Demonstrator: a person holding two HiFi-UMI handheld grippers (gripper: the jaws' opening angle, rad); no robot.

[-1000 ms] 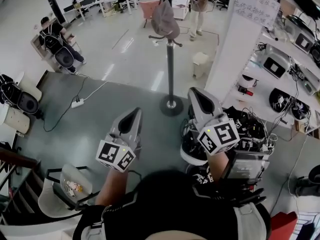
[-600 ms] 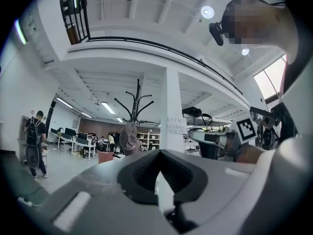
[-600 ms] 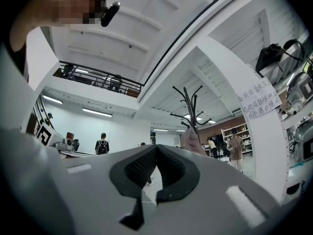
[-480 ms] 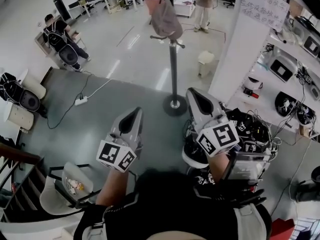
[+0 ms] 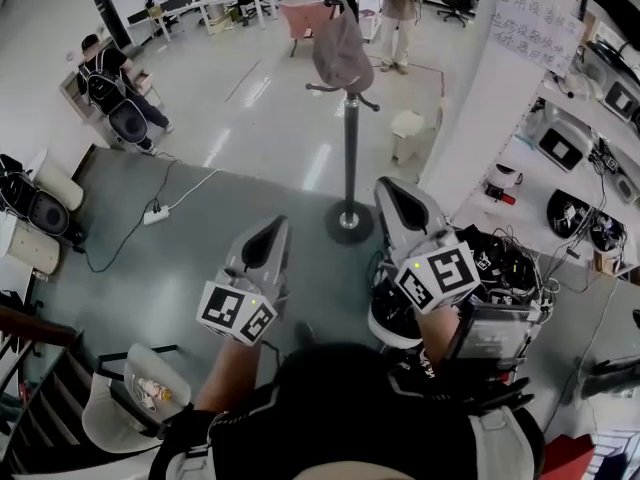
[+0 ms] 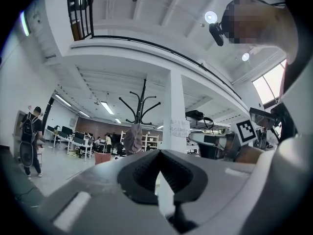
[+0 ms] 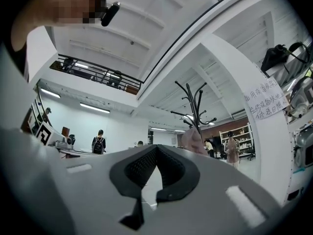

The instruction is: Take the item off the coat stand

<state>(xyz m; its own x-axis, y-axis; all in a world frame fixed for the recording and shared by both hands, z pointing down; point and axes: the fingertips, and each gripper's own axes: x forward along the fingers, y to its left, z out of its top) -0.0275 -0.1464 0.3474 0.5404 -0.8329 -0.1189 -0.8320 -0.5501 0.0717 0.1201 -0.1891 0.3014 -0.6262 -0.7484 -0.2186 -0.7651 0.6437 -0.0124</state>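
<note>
A grey-brown cap (image 5: 342,53) hangs on a hook of the black coat stand (image 5: 351,158), whose round base (image 5: 350,221) rests on the floor ahead of me. My left gripper (image 5: 268,230) and right gripper (image 5: 392,190) are held side by side close to my body, well short of the stand, both shut with nothing in them. In the left gripper view the cap (image 6: 132,138) hangs beyond the closed jaw tips (image 6: 159,152), a little to their left. From the right gripper (image 7: 155,148) the cap (image 7: 193,140) shows to the right.
A white pillar (image 5: 470,88) with a paper notice stands right of the stand, with cluttered workbenches (image 5: 590,168) beyond. A small white bin (image 5: 407,128) sits behind the stand. Chairs (image 5: 40,208), a power strip (image 5: 155,214) and a person with a backpack (image 5: 105,78) are at left.
The head view has shifted a little, so the stand and cap sit slightly further right in frame. Both grippers stay shut and in the same place.
</note>
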